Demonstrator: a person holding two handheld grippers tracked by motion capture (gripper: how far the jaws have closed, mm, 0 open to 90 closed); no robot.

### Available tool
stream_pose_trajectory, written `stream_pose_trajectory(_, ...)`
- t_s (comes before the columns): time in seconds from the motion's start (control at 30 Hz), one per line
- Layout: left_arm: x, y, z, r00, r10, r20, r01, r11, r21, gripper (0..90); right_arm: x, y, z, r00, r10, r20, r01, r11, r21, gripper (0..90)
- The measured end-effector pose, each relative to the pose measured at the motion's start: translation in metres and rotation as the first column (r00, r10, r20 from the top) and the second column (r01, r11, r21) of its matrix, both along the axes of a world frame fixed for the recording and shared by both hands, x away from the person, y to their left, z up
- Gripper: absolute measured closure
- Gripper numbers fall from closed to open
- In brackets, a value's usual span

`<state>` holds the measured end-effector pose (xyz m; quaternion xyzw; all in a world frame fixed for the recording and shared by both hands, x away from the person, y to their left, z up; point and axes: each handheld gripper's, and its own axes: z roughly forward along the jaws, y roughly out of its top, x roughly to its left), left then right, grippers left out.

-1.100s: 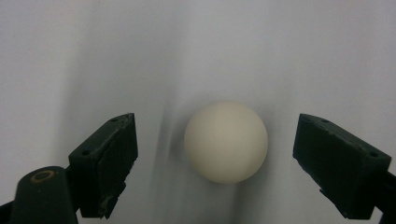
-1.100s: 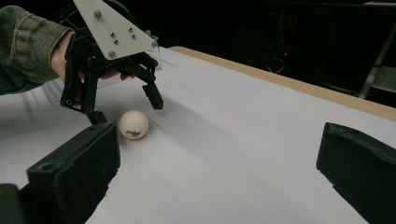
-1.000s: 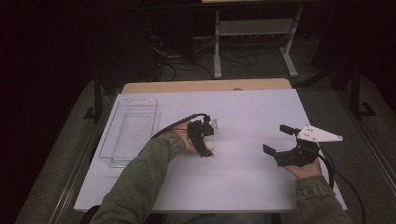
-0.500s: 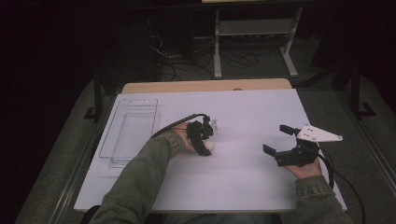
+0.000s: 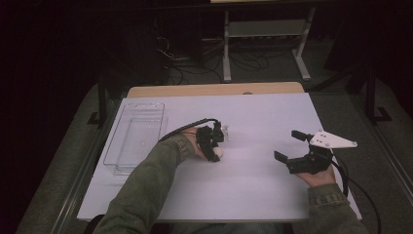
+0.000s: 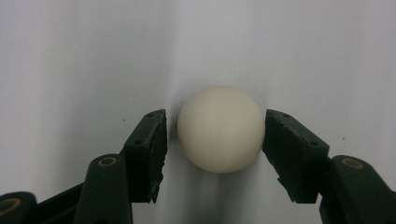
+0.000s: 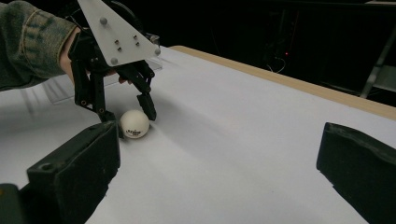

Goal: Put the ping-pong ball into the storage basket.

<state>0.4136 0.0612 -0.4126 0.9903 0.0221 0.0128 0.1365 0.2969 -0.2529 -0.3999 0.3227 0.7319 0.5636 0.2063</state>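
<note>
High view: the left hand-held gripper (image 5: 217, 145) stands near the middle of the white worktop (image 5: 253, 195), pointing down, with the ball (image 5: 217, 152) showing as a pale spot right at its tips. The right hand-held gripper (image 5: 289, 145) rests well apart on the right side, its jaws spread wide with nothing between them, so the left hand is plainly the nearer one. A clear tray (image 5: 136, 139) lies to the left of the left hand.

Left gripper view: the ball (image 6: 220, 129) sits straight ahead, centred between the two jaws on the worktop (image 6: 70, 56). The jaws have just been closing on it. One jaw appears to touch the ball's side; the other stands just off it with a thin gap, so the grip is not yet made. Being round, the ball has no long axis to line up with.

Right gripper view: farther off, the left hand-held gripper (image 7: 131, 115) straddles the ball (image 7: 134, 123), one jaw on each side, the ball resting on the worktop (image 7: 243, 140). The next move seems to need only a little more closing, squarely across the ball's middle.
</note>
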Motion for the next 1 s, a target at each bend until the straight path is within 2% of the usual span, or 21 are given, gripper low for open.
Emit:
stream_pose_trajectory(0.27,0.000,-0.003,0.001,0.9997,-0.023,-0.002,0.023,0.9994,0.026,50.2,0.000,0.000,0.000,1.0000,0.001,-0.001,-0.001,1.0000,0.002,0.0)
stream_pose_trajectory(0.53,0.000,-0.004,0.003,0.9990,-0.043,-0.011,0.044,0.9971,0.063,51.2,0.000,0.000,0.000,1.0000,0.001,-0.001,-0.001,1.0000,0.001,0.0)
stream_pose_trajectory(1.0,0.001,-0.006,0.014,0.9985,-0.054,-0.009,0.055,0.9960,0.071,51.4,0.000,0.000,0.000,1.0000,0.002,-0.001,-0.002,1.0000,0.001,0.0)
